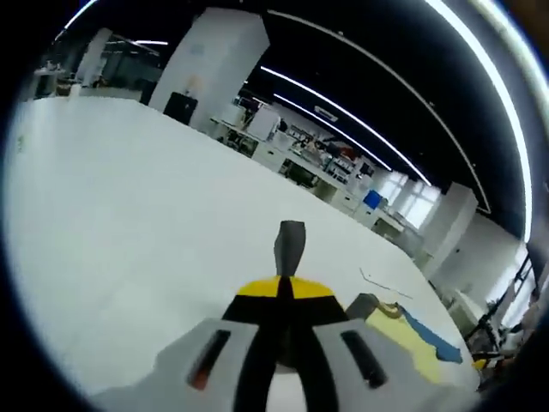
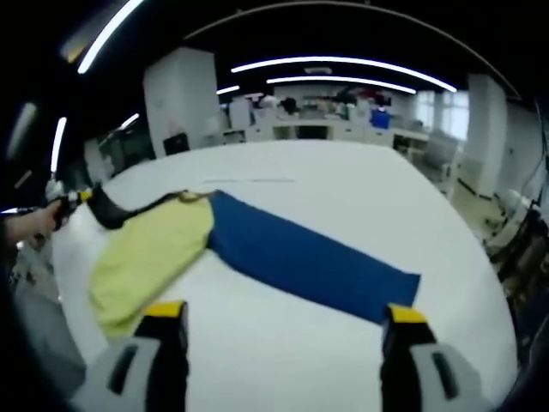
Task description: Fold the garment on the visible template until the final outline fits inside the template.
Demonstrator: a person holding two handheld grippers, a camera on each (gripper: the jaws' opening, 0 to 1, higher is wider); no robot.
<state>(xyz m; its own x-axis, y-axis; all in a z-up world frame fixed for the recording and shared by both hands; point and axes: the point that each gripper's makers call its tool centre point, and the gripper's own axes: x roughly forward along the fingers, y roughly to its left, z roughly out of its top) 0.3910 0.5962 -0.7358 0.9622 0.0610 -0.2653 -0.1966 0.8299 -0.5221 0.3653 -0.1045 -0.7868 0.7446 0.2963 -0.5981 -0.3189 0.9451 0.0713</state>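
Right tool (image 2: pixel 283 330) spread above garment (image 2: pixel 257 249); left tool (image 1: pixel 289 249) closed.

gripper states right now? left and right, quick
Left gripper: shut, holding nothing visible.
Right gripper: open, empty, above the garment.
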